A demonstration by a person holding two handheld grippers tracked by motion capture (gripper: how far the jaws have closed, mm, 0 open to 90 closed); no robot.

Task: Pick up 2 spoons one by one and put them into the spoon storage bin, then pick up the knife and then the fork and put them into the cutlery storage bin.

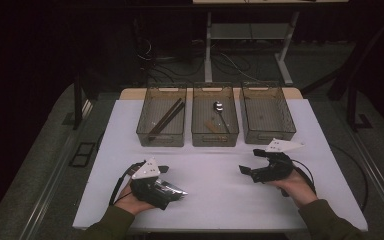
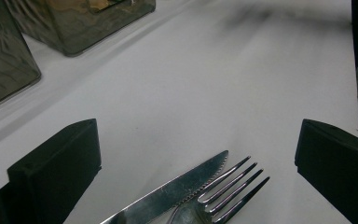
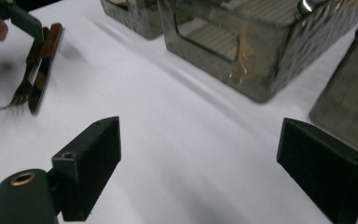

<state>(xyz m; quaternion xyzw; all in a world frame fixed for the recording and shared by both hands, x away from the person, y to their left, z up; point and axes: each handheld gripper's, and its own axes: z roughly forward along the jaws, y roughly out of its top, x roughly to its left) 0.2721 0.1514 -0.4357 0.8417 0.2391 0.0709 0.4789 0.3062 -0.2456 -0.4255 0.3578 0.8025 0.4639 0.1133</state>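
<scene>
White cloth covers the worktop [image 1: 220,200], which stands in a dim room with dark curtains and cables on the floor behind. On it, the left tool [image 2: 198,172] has its jaws spread wide and released, lying either side of a serrated table knife [image 2: 177,191] and a fork [image 2: 223,196] that rest side by side on the cloth, tips pointing away from the tool; whether either jaw touches the cutlery cannot be told. The right tool [image 3: 200,163] is likewise released and grasps nothing, hovering over bare cloth to the right of the knife. Beyond the knife, at the far edge, stand three smoky clear bins: the left bin [image 1: 161,117] holds brown chopsticks [image 1: 166,117], the middle bin [image 1: 215,117] a spoon [image 1: 219,108] and a wooden-handled piece, and the right bin [image 1: 267,115] looks bare. Closing now would probably pinch knife and fork together, since they lie touching or nearly so; one could slip out on lifting, or both could land in a single bin.
</scene>
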